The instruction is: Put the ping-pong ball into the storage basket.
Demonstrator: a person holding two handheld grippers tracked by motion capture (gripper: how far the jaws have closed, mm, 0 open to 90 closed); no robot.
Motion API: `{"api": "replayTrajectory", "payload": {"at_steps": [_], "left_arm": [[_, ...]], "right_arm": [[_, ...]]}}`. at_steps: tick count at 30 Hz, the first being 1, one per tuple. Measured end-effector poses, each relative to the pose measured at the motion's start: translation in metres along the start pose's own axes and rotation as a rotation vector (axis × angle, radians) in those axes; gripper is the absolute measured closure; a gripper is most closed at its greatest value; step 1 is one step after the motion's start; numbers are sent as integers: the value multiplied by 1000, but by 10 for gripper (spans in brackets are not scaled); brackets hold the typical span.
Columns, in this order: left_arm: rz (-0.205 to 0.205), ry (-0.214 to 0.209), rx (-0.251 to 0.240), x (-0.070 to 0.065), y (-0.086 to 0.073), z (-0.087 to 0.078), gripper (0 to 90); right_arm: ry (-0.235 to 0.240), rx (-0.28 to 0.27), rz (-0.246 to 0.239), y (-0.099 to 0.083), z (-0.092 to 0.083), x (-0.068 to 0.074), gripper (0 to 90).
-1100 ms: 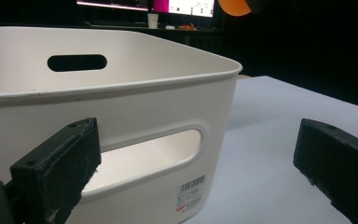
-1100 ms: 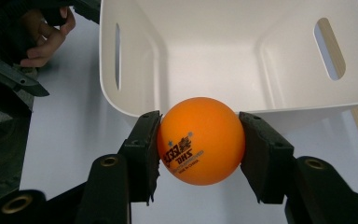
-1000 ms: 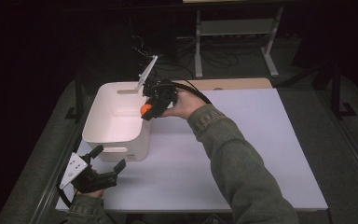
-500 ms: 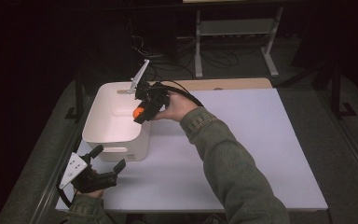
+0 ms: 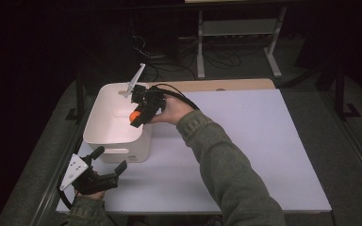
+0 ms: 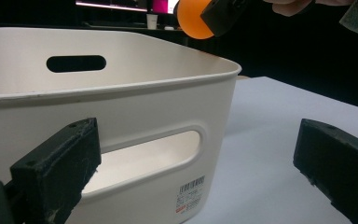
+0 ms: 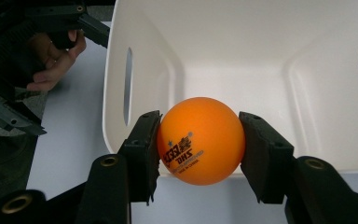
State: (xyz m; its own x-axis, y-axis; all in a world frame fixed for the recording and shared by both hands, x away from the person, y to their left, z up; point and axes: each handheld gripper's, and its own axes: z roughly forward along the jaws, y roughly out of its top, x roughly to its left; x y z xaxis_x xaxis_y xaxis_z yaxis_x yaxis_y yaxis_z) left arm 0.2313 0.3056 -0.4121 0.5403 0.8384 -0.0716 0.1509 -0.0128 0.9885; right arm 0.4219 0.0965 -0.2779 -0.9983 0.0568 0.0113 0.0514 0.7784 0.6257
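Since the earlier frames, the right gripper (image 5: 138, 116) has shifted toward the left of the high view and lower, from the right rim of the white plastic bin (image 5: 104, 137) to over its inside; the left gripper (image 5: 107, 163) has kept its place at lower left on the white worktop (image 5: 264, 155). The small orange table-tennis ball (image 7: 200, 140) sits clamped between the right gripper's jaws, above the bin's near rim. Round, it has no long axis; its printed logo faces the gripper's camera. The left gripper's jaws stand wide, empty, facing the bin's side.
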Motion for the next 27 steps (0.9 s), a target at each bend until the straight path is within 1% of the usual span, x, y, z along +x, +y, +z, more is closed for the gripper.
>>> {"api": "replayTrajectory", "payload": {"at_steps": [16, 27], "left_arm": [[1, -2, 0, 0, 0, 0, 2], [-1, -3, -1, 0, 0, 0, 1]], "right_arm": [[14, 0, 4, 3, 13, -4, 495], [27, 11, 4, 6, 25, -6, 496]]}}
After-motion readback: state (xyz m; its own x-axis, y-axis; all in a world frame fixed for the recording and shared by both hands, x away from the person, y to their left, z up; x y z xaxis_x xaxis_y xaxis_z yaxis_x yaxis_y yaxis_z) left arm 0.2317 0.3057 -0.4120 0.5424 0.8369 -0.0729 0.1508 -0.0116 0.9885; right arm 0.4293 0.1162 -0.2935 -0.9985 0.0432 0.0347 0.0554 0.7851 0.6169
